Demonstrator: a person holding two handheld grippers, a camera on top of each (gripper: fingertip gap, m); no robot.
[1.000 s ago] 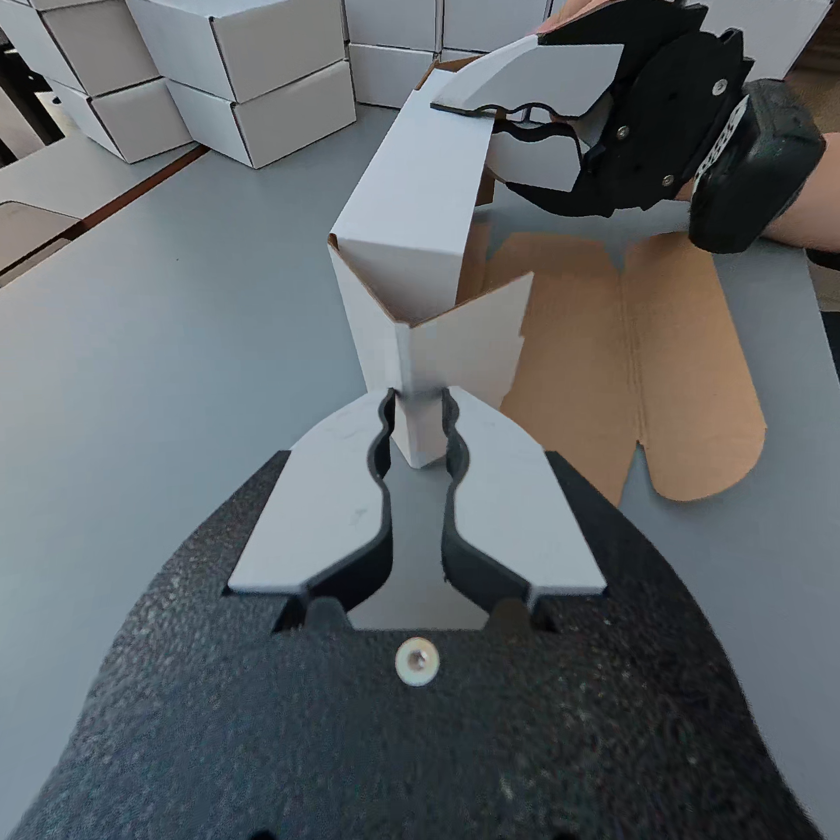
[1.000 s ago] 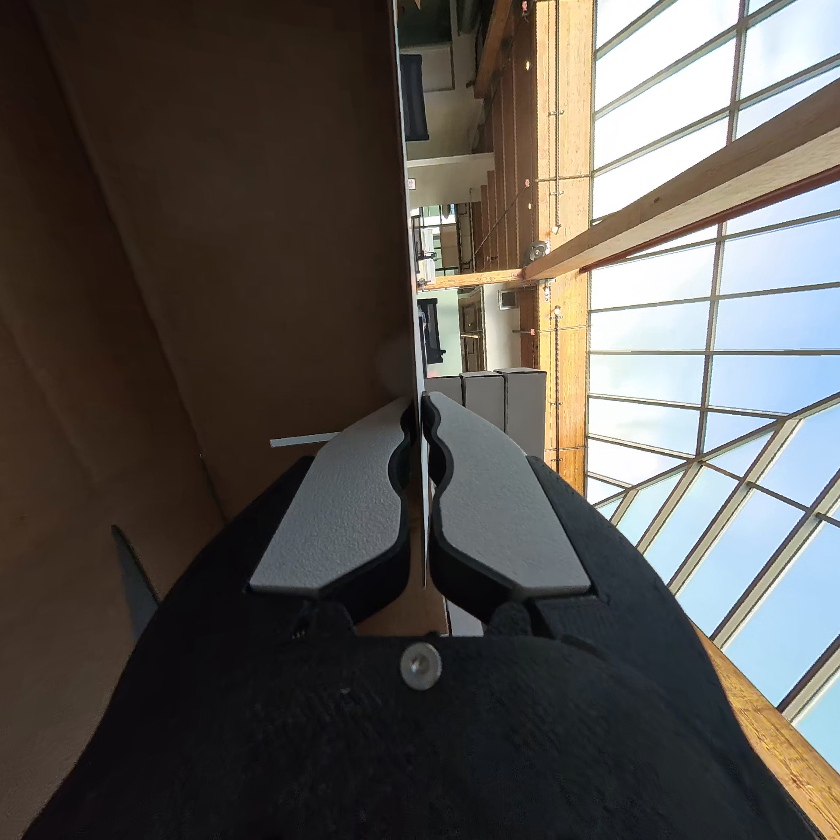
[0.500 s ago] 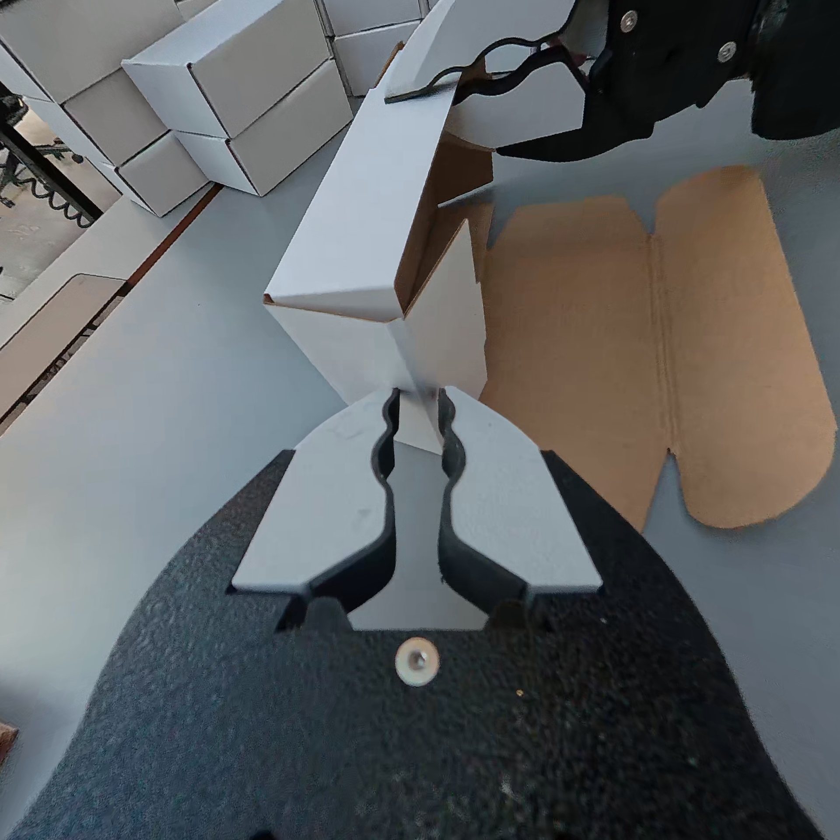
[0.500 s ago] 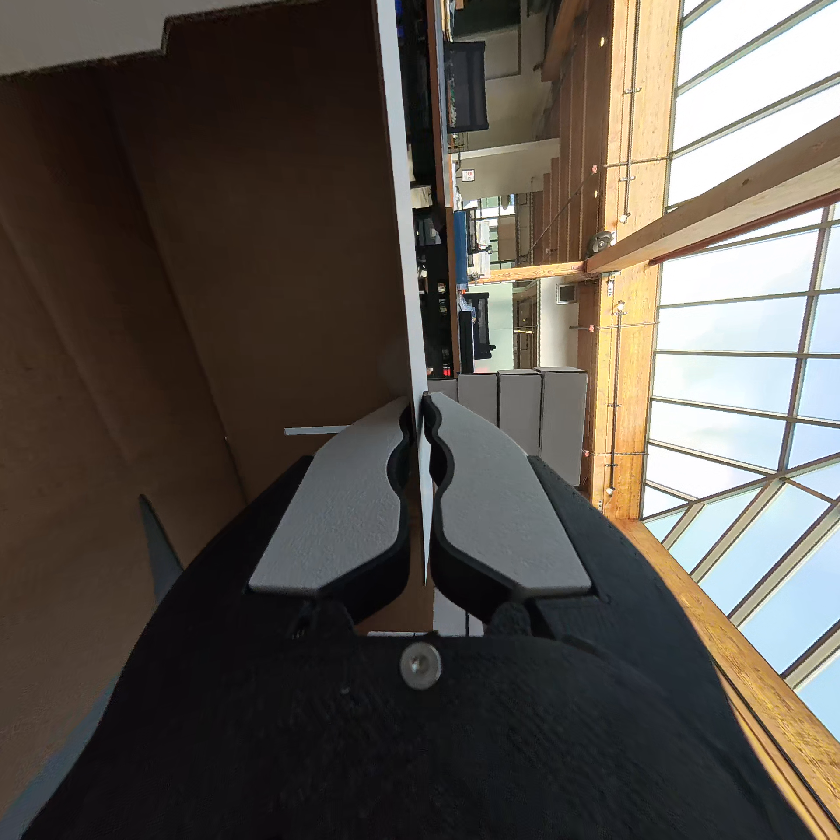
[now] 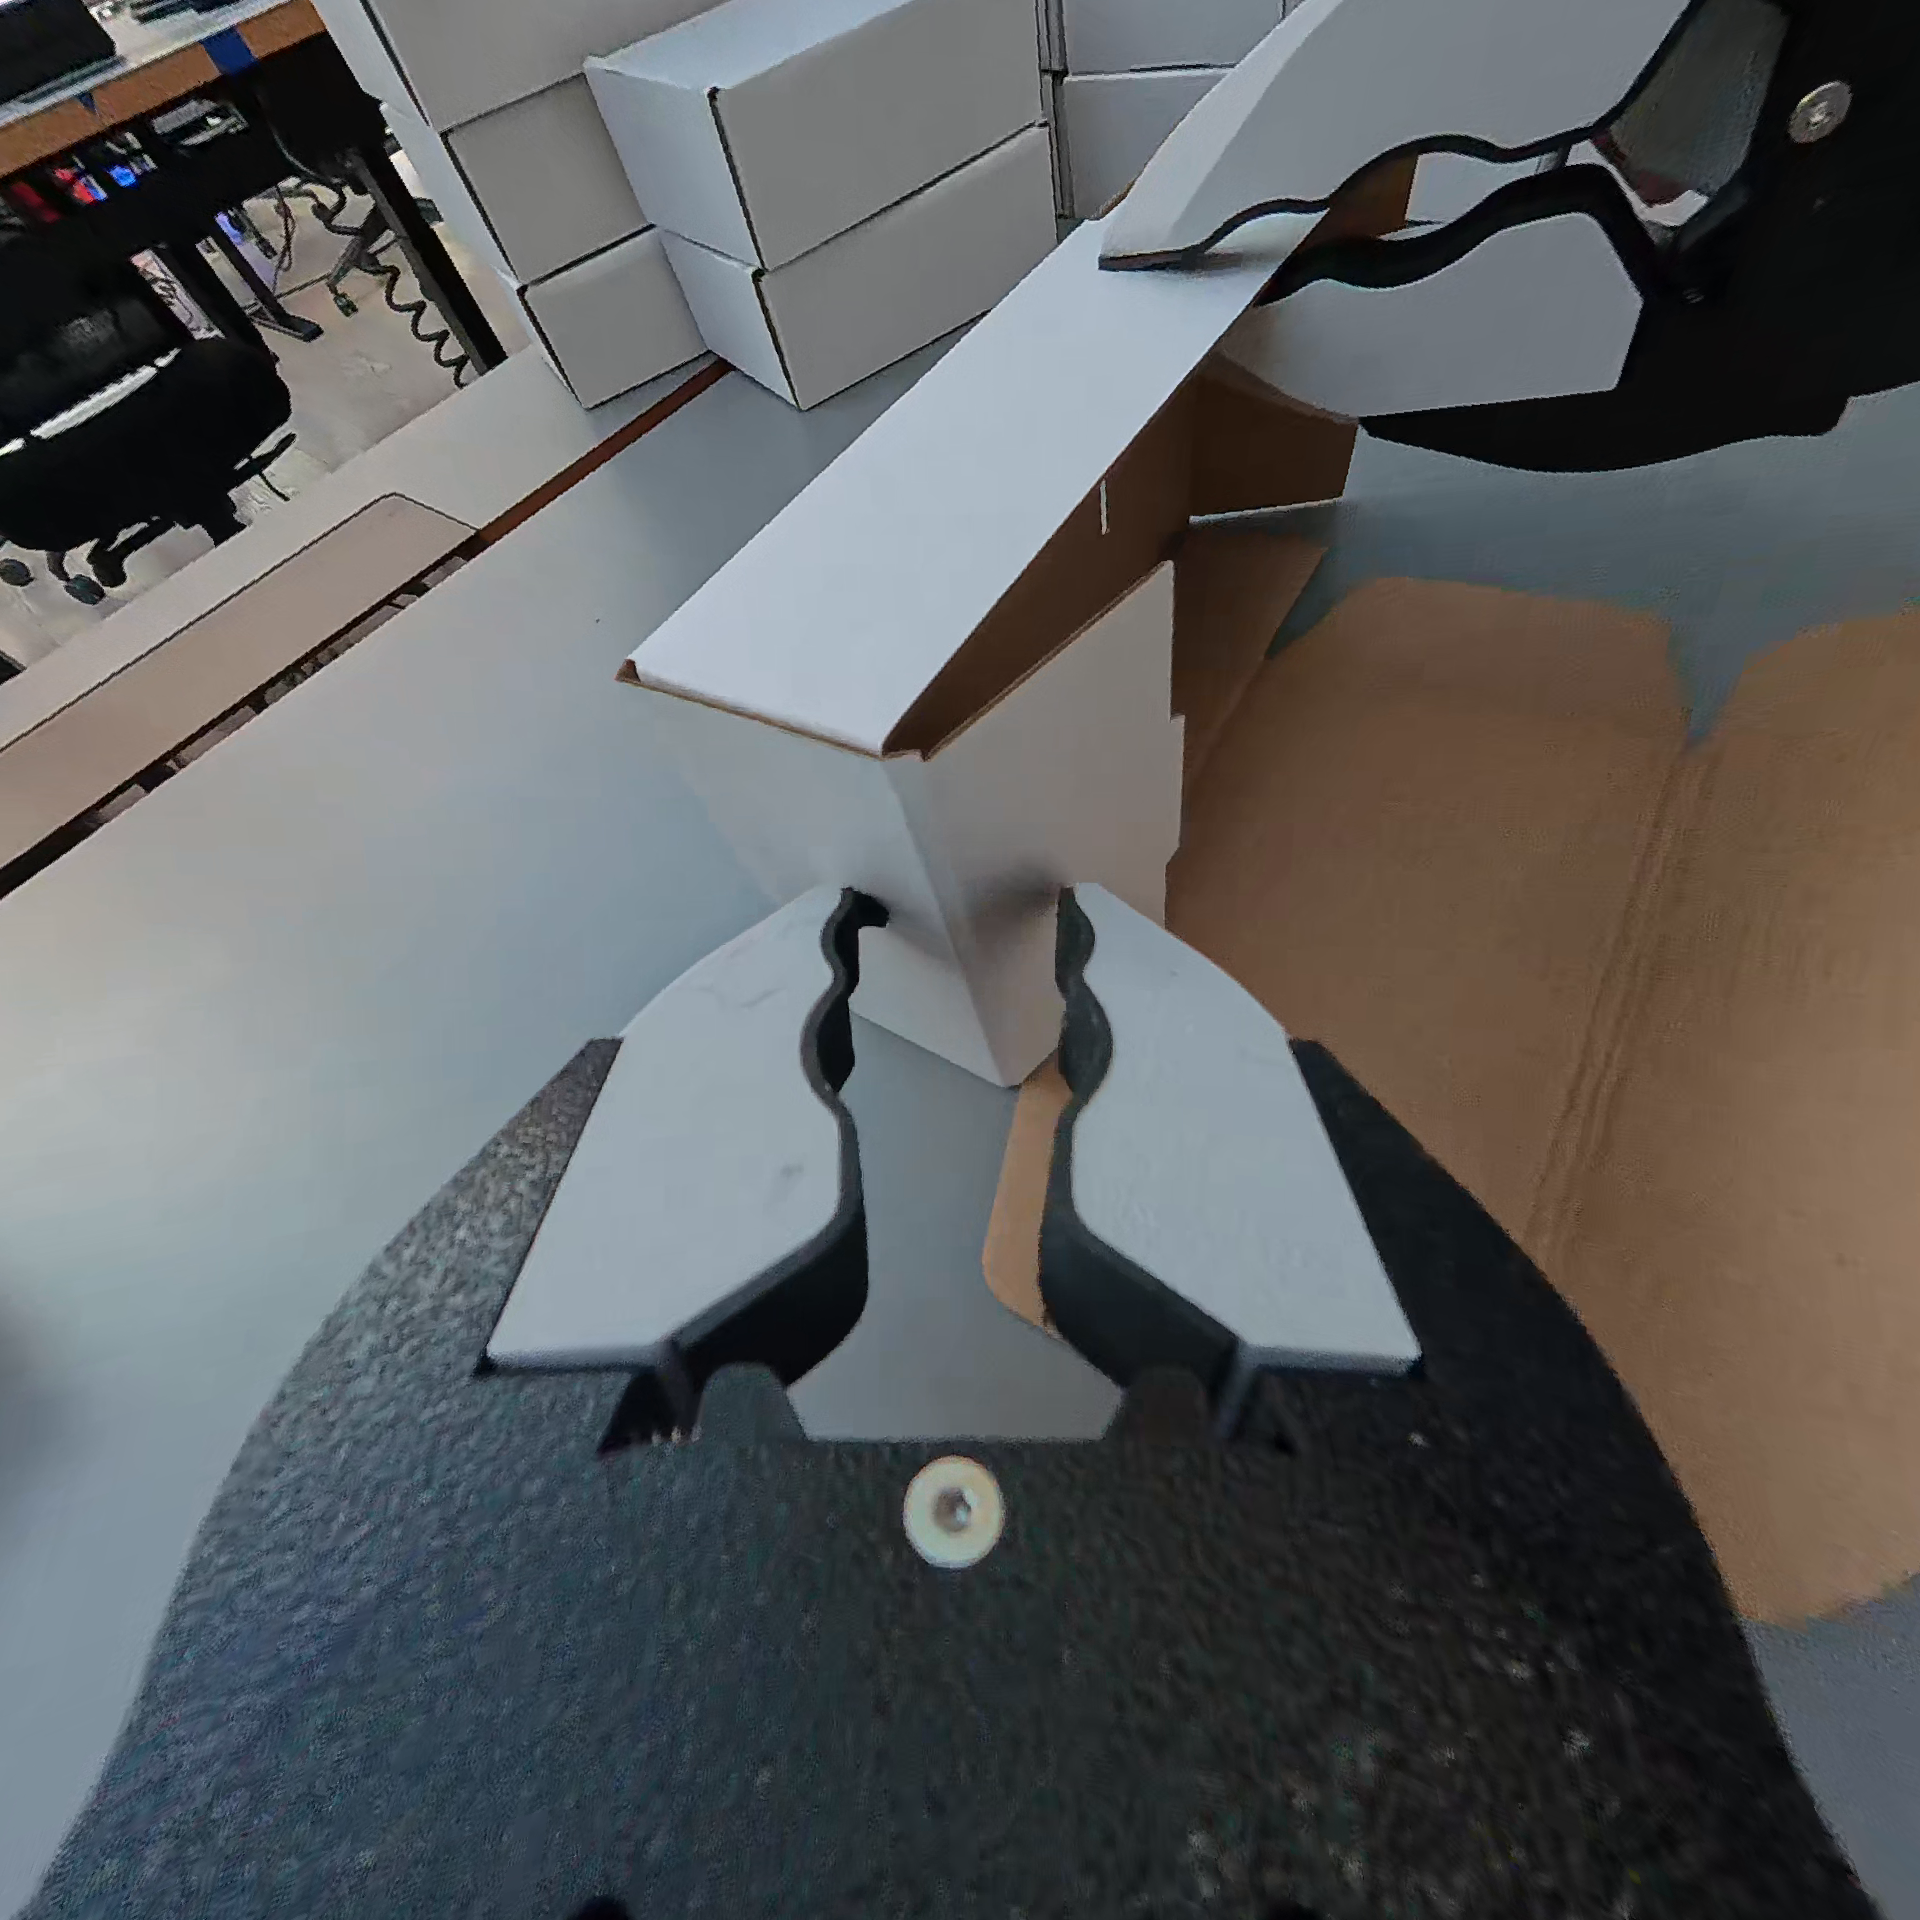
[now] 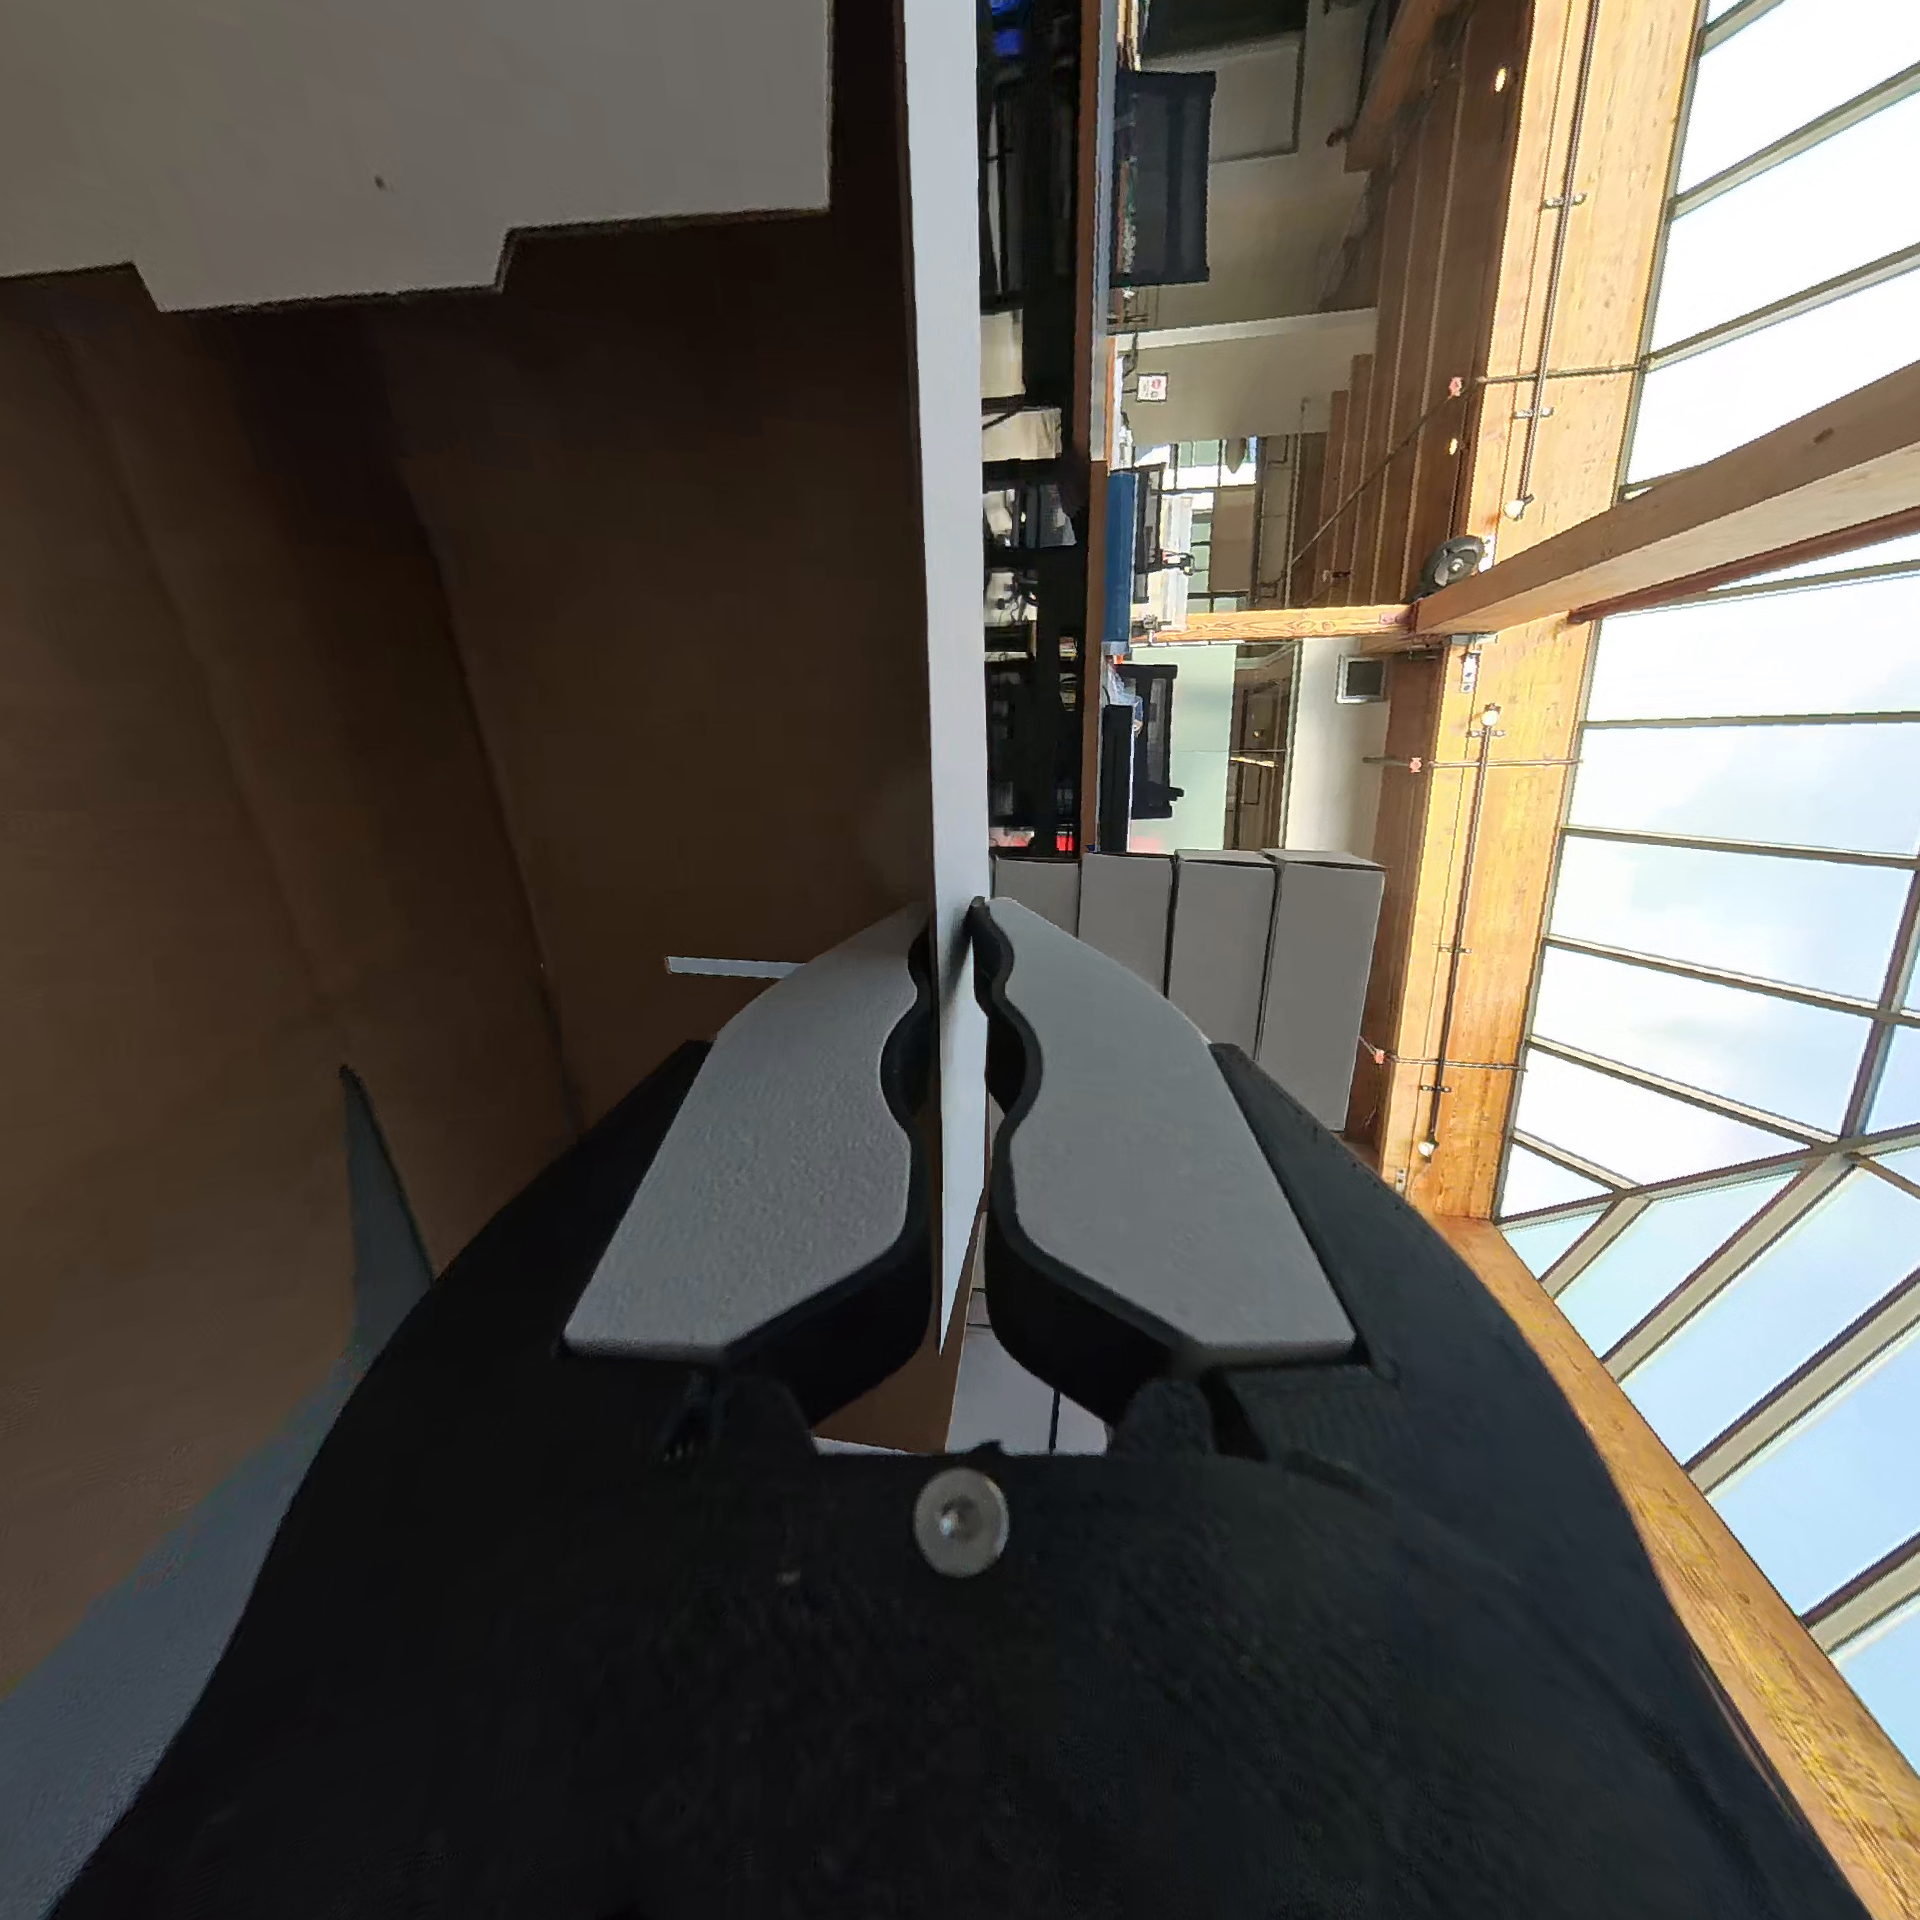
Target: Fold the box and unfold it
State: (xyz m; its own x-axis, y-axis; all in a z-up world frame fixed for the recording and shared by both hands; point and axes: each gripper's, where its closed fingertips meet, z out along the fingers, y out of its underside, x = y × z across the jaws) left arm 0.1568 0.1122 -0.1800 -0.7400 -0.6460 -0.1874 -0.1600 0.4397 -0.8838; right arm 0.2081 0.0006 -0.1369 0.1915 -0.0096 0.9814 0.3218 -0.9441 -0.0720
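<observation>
The box is white outside and brown inside. Its raised white wall [image 5: 935,540] stands folded up, while its brown flat panels [image 5: 1558,935] lie on the grey table [image 5: 312,1039]. My left gripper [image 5: 956,914] is open, with the box's near white corner [image 5: 966,997] between its fingertips; a dark gap shows beside the left pad. My right gripper [image 5: 1278,249] is shut on the far end of the raised wall. In the right wrist view the right gripper [image 6: 956,920] pinches the thin white wall edge [image 6: 951,520], with the brown inside [image 6: 468,727] to the left.
Stacks of folded white boxes [image 5: 831,187] stand at the back of the table and also show in the right wrist view [image 6: 1226,966]. A second table [image 5: 208,644] and black chairs [image 5: 135,436] lie to the far left.
My left gripper's jaws have widened around the box corner and the view has moved closer. The raised wall has tilted flatter. My right gripper stays clamped on the wall.
</observation>
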